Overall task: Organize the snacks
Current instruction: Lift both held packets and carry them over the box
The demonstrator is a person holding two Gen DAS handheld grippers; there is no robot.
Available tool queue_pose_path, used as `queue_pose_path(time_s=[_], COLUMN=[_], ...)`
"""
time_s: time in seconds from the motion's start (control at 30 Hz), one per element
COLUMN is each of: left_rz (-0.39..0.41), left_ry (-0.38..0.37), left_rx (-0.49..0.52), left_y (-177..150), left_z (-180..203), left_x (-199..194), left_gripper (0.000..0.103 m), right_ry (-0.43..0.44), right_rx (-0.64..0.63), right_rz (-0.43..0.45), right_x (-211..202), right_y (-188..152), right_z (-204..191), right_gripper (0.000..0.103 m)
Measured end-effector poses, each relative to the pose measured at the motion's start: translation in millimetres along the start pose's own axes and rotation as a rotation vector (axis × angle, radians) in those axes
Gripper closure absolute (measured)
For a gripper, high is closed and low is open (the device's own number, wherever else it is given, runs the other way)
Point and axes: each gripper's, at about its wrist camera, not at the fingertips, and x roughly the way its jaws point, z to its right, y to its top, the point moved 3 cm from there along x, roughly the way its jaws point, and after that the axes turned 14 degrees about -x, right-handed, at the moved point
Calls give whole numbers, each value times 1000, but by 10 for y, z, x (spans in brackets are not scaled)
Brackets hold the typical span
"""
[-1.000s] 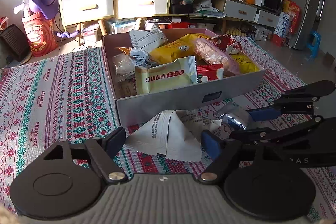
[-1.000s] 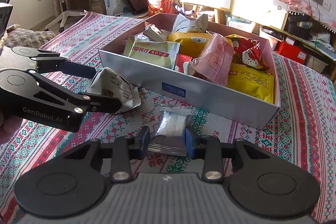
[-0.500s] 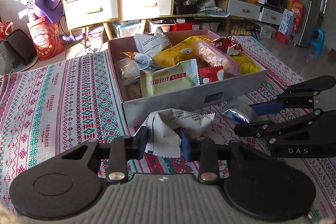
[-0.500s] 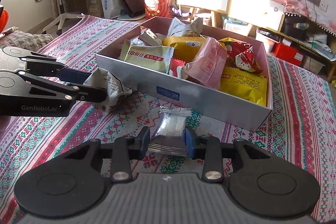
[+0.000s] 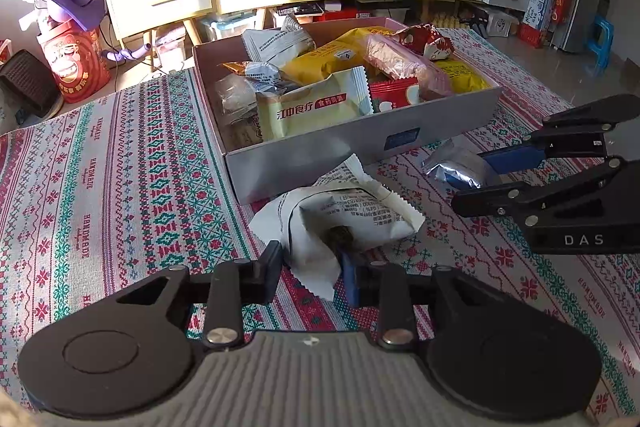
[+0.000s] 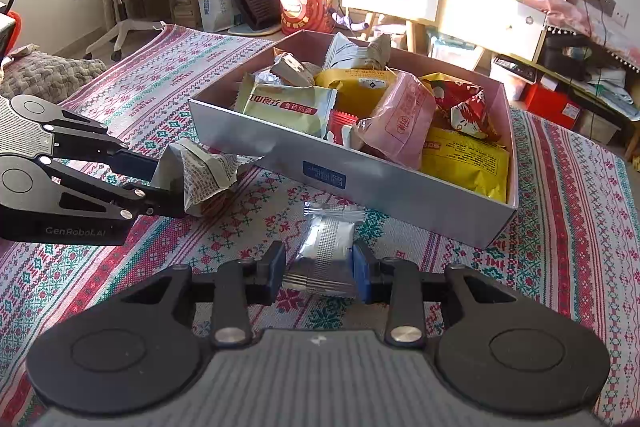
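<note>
Left gripper [image 5: 310,273]: clamped on white printed snack packet [image 5: 344,215], held just off the patterned tablecloth [image 5: 120,187]; right gripper [image 6: 318,269]: closed on silver foil packet [image 6: 328,247], at the left one's 3 o'clock; at 12 o'clock beyond both, grey box [image 5: 360,147], crowded with snack bags.

- The white printed packet [image 5: 340,219] is covering part of the box's [image 5: 360,147] near wall.
- The right gripper's [image 5: 476,175] finger is hiding one end of the silver packet [image 5: 452,167].
- Lower snacks in the box are lying buried beneath upper ones.
</note>
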Motion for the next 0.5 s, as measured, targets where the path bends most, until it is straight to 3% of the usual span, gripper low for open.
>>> queue_pose_path(time_s=[0.07, 0.13, 0.17, 0.3, 0.5], left_rz=[-7, -4, -3, -10, 2], left_ry=[6, 5, 3, -1, -3], left_rx=[6, -7, -14, -35, -71], left_y=[-2, 7, 12, 25, 16], left_z=[14, 7, 4, 21, 32], left_x=[42, 67, 72, 35, -66], left_gripper=[54, 53, 54, 76, 82], right_ry=[3, 3, 2, -1, -11], right_rx=[-4, -7, -8, -8, 3], right_rz=[-4, -6, -8, -8, 8], right_x=[7, 15, 15, 9, -51], right_y=[-7, -10, -15, -21, 17], right_z=[-8, -10, -10, 6, 43], right_gripper=[70, 71, 71, 71, 71])
